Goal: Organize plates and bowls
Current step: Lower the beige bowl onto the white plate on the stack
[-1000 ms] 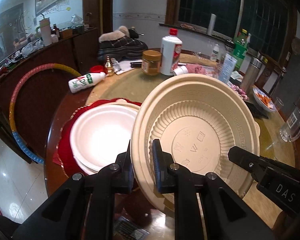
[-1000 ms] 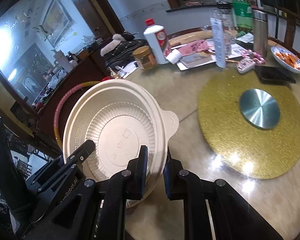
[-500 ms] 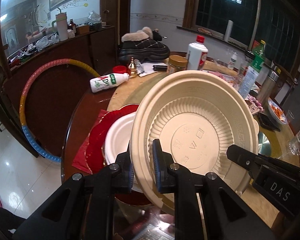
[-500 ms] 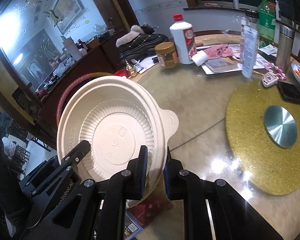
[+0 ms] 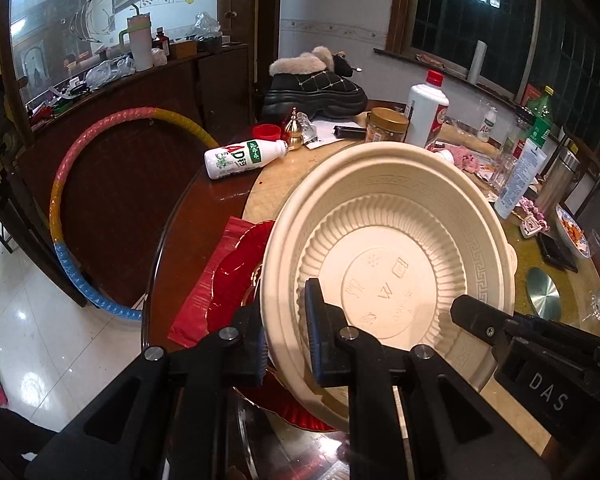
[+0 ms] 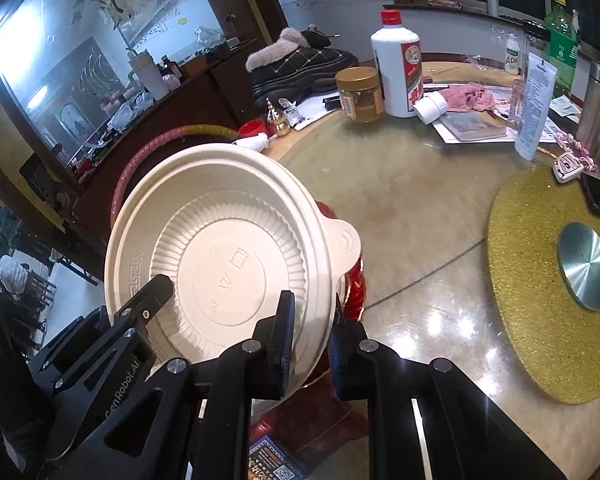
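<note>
Both grippers, left (image 5: 286, 334) and right (image 6: 310, 338), clamp opposite edges of one beige bowl (image 5: 388, 264), its hollow facing the cameras, held tilted above the red plate (image 5: 236, 276) at the worktop's (image 6: 412, 200) edge.

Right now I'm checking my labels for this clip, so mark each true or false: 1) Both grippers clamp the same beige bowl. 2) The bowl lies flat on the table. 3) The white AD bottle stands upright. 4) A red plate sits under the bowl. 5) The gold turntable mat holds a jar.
1) True: the left gripper and right gripper each have jaws shut on the rim of the beige bowl.
2) False: it is tilted, held up off the table.
3) False: the AD bottle lies on its side.
4) True: a red plate shows below it.
5) False: the jar stands off the gold mat.
</note>
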`<state>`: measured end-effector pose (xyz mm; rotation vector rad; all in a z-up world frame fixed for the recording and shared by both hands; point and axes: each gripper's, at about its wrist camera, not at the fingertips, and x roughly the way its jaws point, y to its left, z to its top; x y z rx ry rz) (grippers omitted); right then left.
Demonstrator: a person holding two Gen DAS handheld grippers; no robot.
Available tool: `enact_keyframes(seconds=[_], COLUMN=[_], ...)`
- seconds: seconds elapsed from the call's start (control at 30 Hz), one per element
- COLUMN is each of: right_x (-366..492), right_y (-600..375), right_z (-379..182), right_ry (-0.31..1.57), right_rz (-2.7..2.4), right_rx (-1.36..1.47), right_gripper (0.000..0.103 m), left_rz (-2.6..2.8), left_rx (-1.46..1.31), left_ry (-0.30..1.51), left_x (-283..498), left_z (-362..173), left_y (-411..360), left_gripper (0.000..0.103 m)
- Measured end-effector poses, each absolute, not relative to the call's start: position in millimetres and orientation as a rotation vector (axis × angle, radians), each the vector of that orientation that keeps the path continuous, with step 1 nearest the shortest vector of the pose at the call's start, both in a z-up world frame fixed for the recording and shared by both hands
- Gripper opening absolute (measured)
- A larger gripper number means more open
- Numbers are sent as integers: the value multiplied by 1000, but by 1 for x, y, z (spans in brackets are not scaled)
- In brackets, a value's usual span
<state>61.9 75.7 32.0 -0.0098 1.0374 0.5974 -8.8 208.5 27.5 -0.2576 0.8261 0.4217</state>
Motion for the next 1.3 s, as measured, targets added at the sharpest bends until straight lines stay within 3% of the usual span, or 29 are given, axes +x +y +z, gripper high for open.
enact_keyframes(seconds=[1.3], right_x=[74], right_y=[92], right_z=[13], right_ry=[1082], right_rz=[590], right_rx=[-29], right_gripper=[16], left_rz=[433], left_rx=[-265], left_ry=[857], left_x=[-1], left_z=[16], left_y=[221], left_gripper=[14])
